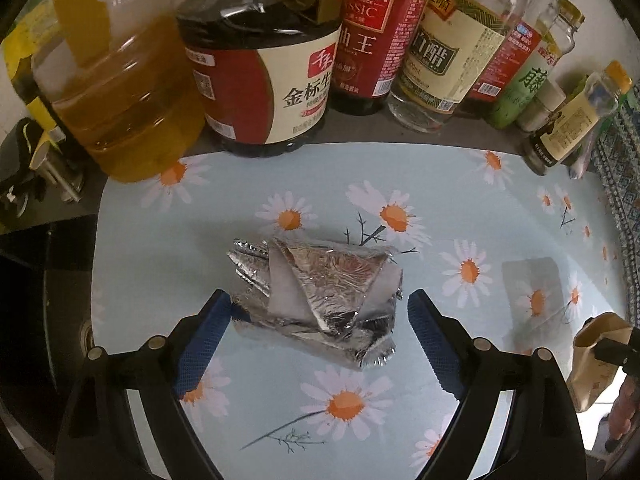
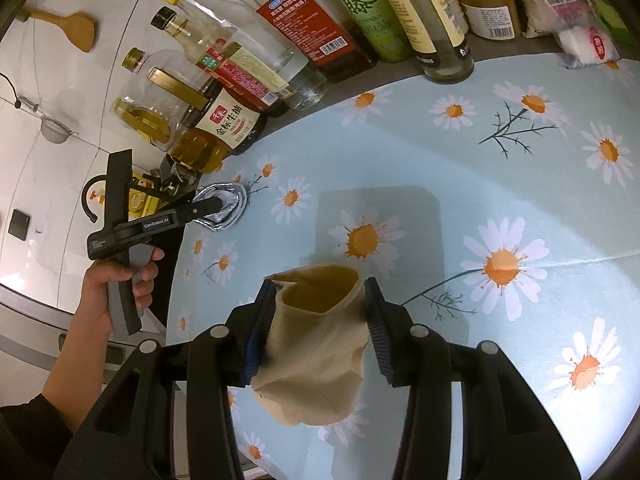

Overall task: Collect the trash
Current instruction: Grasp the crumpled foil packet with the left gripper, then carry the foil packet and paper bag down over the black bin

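the foil wad [image 1: 316,300] looks light and crushy, probably a bit slick, so i'd pinch across its fat middle. silver, crumpled, white paper showing, lying on the daisy mat [image 1: 440,208]. left gripper [image 1: 320,344] spread wide around it, not squeezing yet. right gripper [image 2: 320,320] clamps a tan paper bag [image 2: 320,344].

I count one crumpled foil wrapper [image 1: 316,300], one tan paper bag [image 2: 320,344], two grippers and one wooden spatula [image 2: 78,30].
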Motion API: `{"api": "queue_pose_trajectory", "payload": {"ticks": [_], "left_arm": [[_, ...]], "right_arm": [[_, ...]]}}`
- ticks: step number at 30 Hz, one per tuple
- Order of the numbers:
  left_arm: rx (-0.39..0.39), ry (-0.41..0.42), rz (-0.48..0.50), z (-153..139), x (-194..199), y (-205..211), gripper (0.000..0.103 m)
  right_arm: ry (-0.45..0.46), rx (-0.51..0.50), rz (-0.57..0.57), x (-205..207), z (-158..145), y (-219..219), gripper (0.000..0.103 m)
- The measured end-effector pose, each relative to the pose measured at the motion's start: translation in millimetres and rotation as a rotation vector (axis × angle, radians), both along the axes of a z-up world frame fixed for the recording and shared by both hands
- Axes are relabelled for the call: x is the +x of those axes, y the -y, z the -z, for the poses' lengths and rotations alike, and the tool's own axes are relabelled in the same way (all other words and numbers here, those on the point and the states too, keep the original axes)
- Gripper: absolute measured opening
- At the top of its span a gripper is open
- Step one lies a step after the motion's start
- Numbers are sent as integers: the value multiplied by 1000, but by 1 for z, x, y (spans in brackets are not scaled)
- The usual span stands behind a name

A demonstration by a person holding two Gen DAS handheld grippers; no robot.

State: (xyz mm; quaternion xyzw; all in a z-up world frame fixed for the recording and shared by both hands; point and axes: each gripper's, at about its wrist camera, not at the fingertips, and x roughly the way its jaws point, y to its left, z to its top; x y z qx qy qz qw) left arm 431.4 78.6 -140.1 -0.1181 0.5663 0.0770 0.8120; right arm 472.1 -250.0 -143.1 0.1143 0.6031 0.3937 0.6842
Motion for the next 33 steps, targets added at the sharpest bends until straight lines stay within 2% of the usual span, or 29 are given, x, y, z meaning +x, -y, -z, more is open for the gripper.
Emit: {"api": "queue_pose_trajectory", "payload": {"ticks": [4,6,18,25,33], "left_arm": [[0,23,15,-1,1,0,86],[9,19,30,0,1,2,80],[14,28,98,-1,-5,10,66],[7,54,97,-13,-24,13,64],[-6,99,107,-34,-66,25,64]], "right_arm": [[1,-1,0,-1,0,1,46],[-3,0,0,-1,1,0,46],[-1,2,-9,-11,-1,-5,46],[10,4,-12,-19,-7,-7,46],[26,11,-32,-43,-16,-15,46]]}}
